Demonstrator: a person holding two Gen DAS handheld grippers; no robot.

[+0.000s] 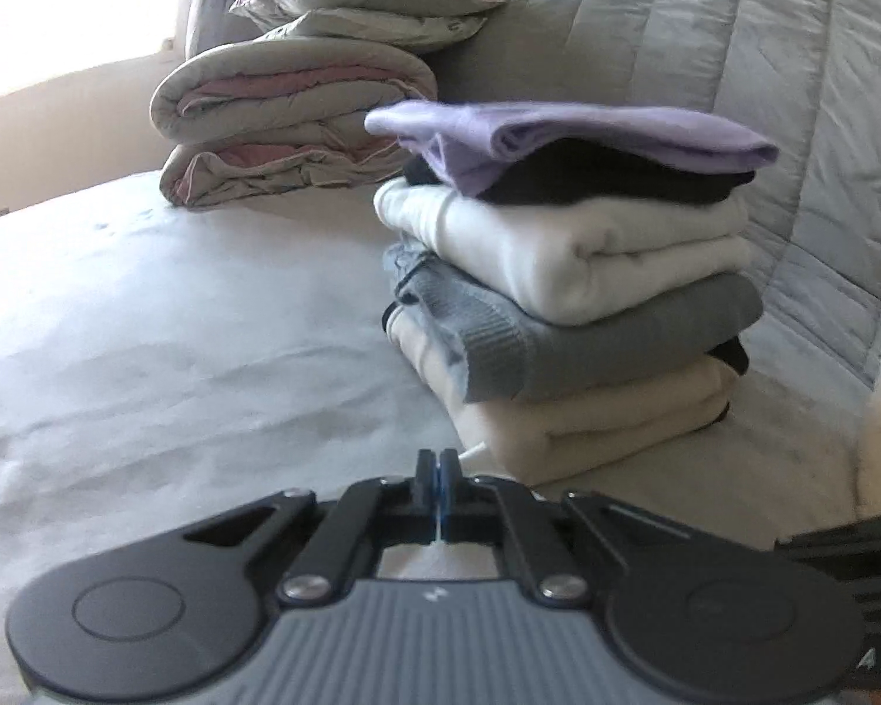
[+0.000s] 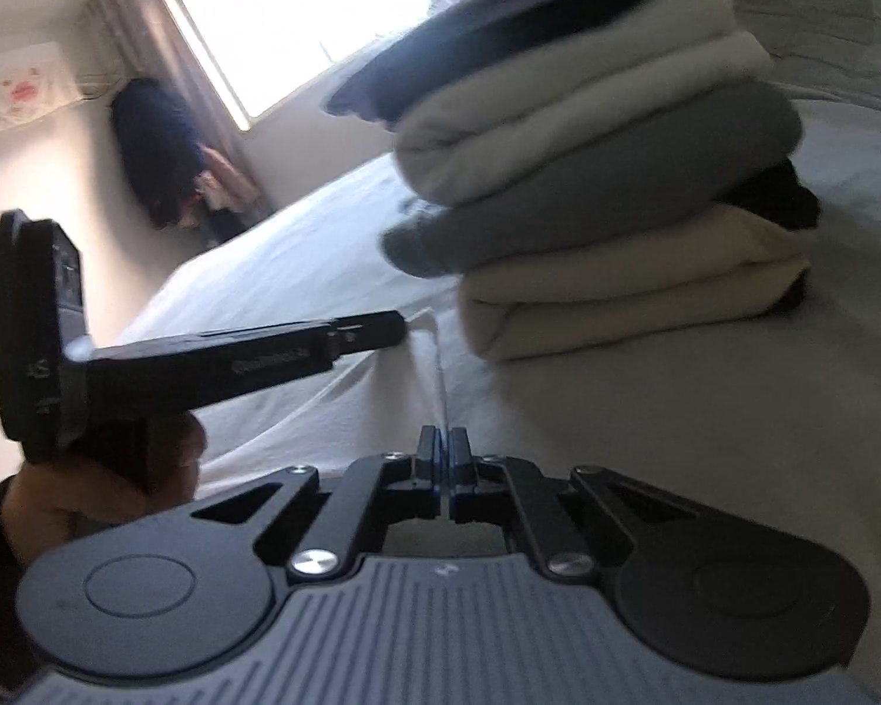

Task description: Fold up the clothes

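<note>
While lying on bed just near folded clothes stack [image 1: 564,270], white garment [image 2: 382,399] is being pinched at edge by left gripper [image 1: 439,464] and right gripper [image 2: 443,440], jaws pressed together.

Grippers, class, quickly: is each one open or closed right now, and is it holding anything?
Left gripper: closed, fingers pinching a thin edge of white fabric.
Right gripper: closed, fingers pinching the white fabric's raised fold.
</note>
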